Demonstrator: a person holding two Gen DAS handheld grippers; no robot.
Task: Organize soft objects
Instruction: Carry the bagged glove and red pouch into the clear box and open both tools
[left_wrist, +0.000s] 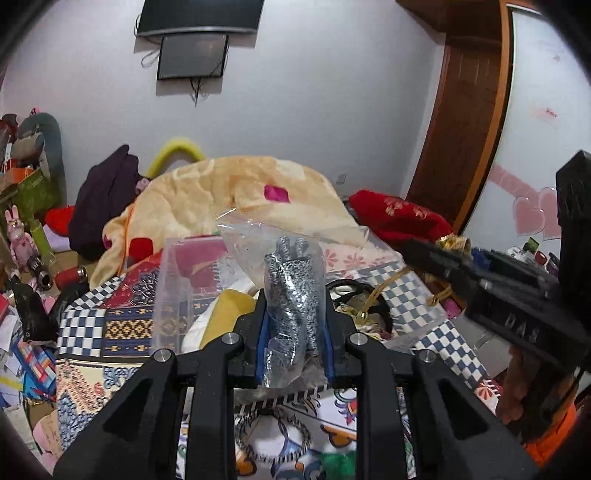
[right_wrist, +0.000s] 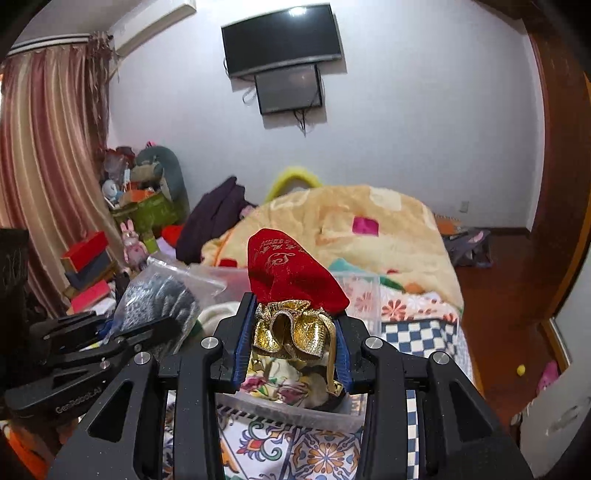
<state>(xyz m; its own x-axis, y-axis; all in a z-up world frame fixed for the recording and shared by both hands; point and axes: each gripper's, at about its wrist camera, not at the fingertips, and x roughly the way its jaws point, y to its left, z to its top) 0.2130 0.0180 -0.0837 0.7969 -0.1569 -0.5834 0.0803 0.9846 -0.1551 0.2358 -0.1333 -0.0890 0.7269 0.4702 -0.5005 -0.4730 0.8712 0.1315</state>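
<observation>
In the left wrist view, my left gripper (left_wrist: 295, 332) is shut on a clear plastic bag holding grey speckled gloves (left_wrist: 293, 291), which stands up between the blue pads. My right gripper (right_wrist: 293, 343) is shut on the gold-lined mouth of a red velvet pouch (right_wrist: 291, 273); the red body rises above the fingers. Each view shows the other gripper: the right gripper (left_wrist: 443, 254) with the red pouch (left_wrist: 399, 214) comes in from the right, and the left gripper (right_wrist: 147, 332) with the bagged gloves (right_wrist: 159, 302) comes in from the left. Both are held above a clear plastic box (left_wrist: 184, 266).
A peach blanket (left_wrist: 229, 184) is heaped on the bed beyond the box, over a patterned checkered bedcover (left_wrist: 88, 328). A dark purple garment (left_wrist: 103, 206) lies at the back left. Boxes and toys (right_wrist: 88, 266) crowd the left floor. A wooden door (left_wrist: 469, 122) stands at the right.
</observation>
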